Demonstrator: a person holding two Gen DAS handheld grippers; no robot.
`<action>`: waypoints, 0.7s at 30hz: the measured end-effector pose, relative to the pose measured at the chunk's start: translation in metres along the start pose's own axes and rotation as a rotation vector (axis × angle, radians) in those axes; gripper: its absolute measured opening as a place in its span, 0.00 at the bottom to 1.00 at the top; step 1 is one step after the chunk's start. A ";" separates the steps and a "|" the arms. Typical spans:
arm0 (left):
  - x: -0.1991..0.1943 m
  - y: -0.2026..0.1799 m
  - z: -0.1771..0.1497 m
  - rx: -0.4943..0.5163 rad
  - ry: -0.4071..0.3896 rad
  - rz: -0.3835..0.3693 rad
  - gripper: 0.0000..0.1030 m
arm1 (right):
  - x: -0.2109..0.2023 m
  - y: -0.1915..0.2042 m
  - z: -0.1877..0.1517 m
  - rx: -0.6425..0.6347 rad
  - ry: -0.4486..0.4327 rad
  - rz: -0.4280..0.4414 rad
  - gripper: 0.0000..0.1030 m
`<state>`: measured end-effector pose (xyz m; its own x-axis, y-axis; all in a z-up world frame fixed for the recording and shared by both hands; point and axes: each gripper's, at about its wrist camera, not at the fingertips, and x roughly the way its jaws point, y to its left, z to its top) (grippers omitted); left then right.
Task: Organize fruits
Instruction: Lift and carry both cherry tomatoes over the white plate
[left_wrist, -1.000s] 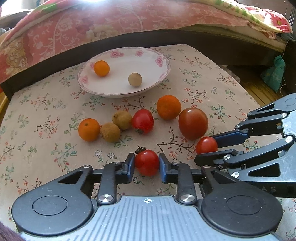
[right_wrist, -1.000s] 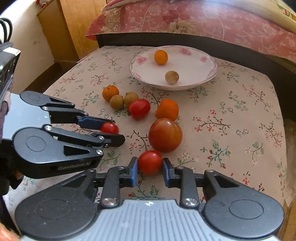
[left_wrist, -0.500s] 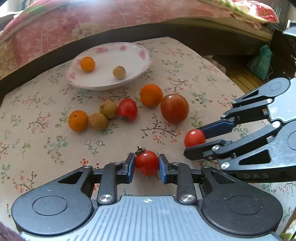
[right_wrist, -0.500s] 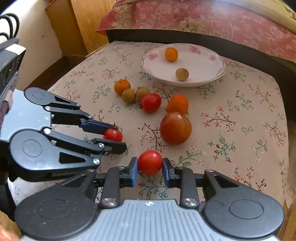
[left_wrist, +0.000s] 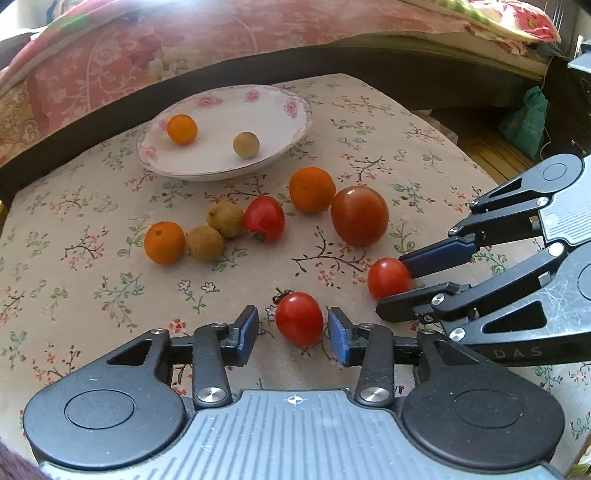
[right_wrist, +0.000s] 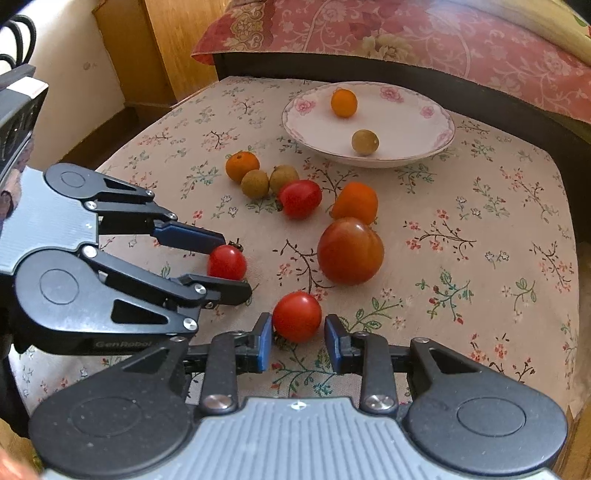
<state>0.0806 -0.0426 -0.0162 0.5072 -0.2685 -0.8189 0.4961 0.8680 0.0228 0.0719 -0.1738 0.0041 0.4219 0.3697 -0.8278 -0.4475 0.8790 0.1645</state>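
Legible lettering is limited to the gripper bodies. The left gripper (right_wrist: 231, 267), seen from the right wrist view, bears "GenRobot" on its lower side plate. The right gripper (left_wrist: 400, 282), from the left wrist view, shows partial letters "DAS". Nothing else can be read.

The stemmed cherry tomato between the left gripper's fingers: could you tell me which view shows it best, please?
The left wrist view: the stemmed cherry tomato lies whole on the tablecloth, clear of both pads of the left gripper, whose jaws have just opened. In the right wrist view the upper finger covers part of it.
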 end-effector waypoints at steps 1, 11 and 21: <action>0.000 0.000 0.000 -0.003 0.001 0.002 0.52 | 0.000 0.000 0.000 -0.004 0.001 0.001 0.34; 0.000 0.005 0.001 -0.025 0.002 0.005 0.54 | 0.001 0.001 0.001 -0.014 -0.016 -0.007 0.39; 0.002 0.005 0.000 -0.027 0.004 0.006 0.54 | 0.004 0.006 0.002 -0.040 -0.021 -0.014 0.31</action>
<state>0.0841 -0.0389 -0.0174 0.5071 -0.2615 -0.8213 0.4735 0.8807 0.0120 0.0724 -0.1668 0.0032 0.4448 0.3640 -0.8183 -0.4724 0.8716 0.1309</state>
